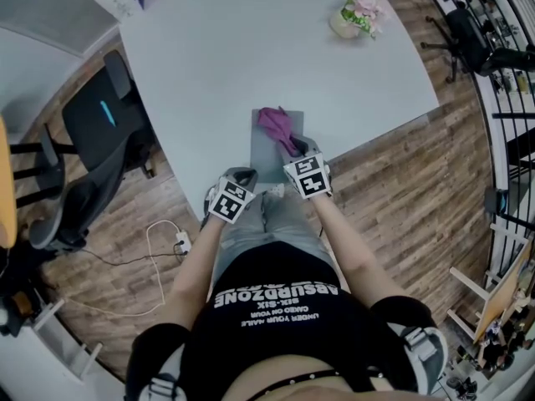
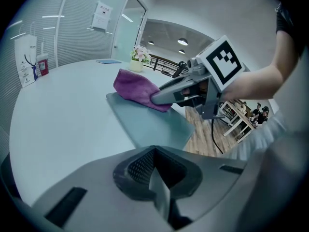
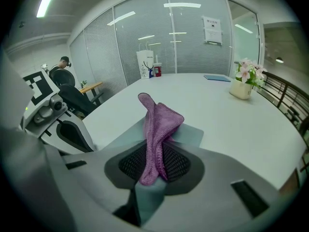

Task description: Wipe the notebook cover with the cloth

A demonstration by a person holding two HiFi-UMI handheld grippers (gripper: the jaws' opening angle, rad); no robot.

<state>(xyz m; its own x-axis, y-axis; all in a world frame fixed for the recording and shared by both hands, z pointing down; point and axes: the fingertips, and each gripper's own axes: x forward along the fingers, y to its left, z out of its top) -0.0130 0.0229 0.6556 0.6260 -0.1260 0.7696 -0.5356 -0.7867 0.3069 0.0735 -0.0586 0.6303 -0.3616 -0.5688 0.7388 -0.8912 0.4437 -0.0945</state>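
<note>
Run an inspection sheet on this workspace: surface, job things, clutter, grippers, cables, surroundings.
Surface: pale table, mostly bare.
Job's things: notebook flat by the table's near edge; purple cloth bunched on its cover.
Clutter: flower pot at far right; paper bag at far left corner.
Grippers: right gripper shut on the cloth; left gripper jaws together, nothing seen between, by the notebook's near edge.
Cables: white cable and power strip on the floor.
Surroundings: office chair at left, wood floor, glass walls.
</note>
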